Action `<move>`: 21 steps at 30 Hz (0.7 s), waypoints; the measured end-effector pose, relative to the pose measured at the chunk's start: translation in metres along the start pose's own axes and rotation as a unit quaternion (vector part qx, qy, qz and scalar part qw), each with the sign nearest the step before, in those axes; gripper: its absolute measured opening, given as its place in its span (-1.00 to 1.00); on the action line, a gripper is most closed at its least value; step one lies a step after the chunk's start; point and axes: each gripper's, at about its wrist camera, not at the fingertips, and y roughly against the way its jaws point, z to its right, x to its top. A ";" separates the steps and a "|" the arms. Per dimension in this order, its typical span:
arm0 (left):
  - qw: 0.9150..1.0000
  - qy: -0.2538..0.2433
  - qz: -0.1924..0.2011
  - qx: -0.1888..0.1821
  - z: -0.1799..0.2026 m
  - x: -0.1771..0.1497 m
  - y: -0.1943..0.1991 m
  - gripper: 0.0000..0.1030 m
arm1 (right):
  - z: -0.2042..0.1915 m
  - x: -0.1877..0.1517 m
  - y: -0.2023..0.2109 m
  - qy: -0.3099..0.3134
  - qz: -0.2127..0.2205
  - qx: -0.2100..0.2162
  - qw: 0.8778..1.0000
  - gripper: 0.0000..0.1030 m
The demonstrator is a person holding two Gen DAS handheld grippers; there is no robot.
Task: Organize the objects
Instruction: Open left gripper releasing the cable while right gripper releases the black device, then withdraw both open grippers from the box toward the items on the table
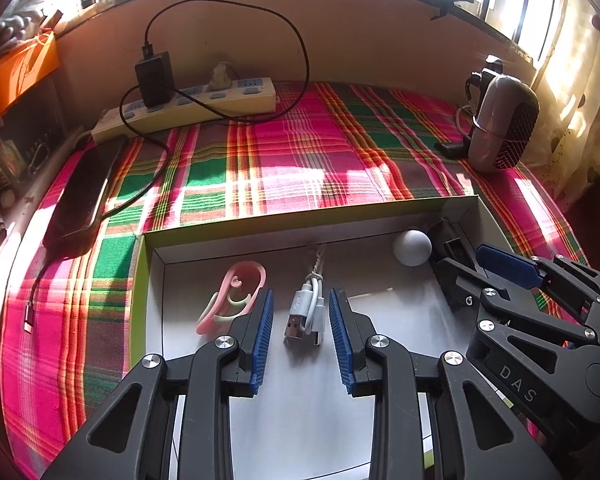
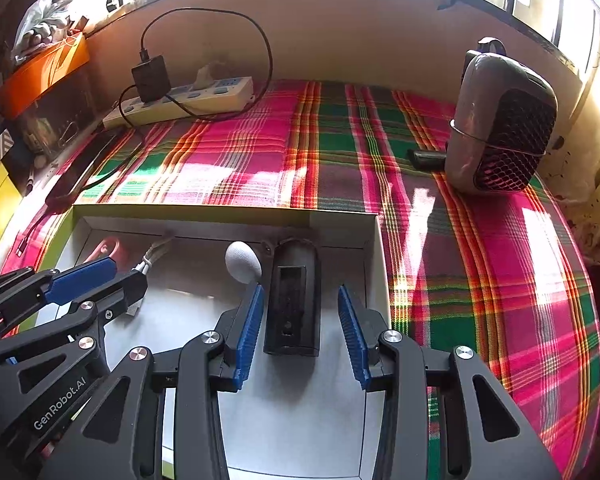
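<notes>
From the left wrist view, a coiled white cable (image 1: 309, 312) lies on the floor of a shallow white box (image 1: 260, 226), its long axis running 12 to 6 o'clock with the metal plug end toward 6. The left gripper (image 1: 301, 332) hangs over it with its blue-padded fingers (image 1: 262, 340) spread wide, one on each side of the cable and touching neither it nor anything else. A pink clip (image 1: 236, 300) sits at 9 o'clock from the cable, just beside the left pad. A white ball (image 1: 412, 247) rests at 2 o'clock near the box's far wall, next to the right gripper (image 1: 480, 276). Beyond the box, on the plaid cloth (image 1: 300, 152), are a power strip (image 1: 188, 110) at 11 o'clock, a black phone (image 1: 84, 196) at 10, and a small heater (image 1: 504, 124) at 2.

From the right wrist view, a black remote (image 2: 294, 300) lies in the same box (image 2: 228, 216), long axis 12 to 6 o'clock. The right gripper (image 2: 302, 330) straddles it, fingers (image 2: 248, 332) spread apart and not touching it. The ball (image 2: 242, 262) touches the remote's left side at 11 o'clock. The left gripper (image 2: 100, 280) reaches in at 9 o'clock.
</notes>
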 end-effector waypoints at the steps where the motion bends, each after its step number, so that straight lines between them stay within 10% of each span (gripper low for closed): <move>1: 1.000 -0.003 0.006 0.001 0.001 -0.001 0.004 -0.47 | -0.001 0.000 0.002 0.000 0.002 0.001 1.000 -0.22; 21: 0.999 -0.012 0.052 0.002 0.006 -0.030 0.063 -0.47 | -0.008 -0.031 0.058 -0.006 0.041 0.007 0.999 -0.21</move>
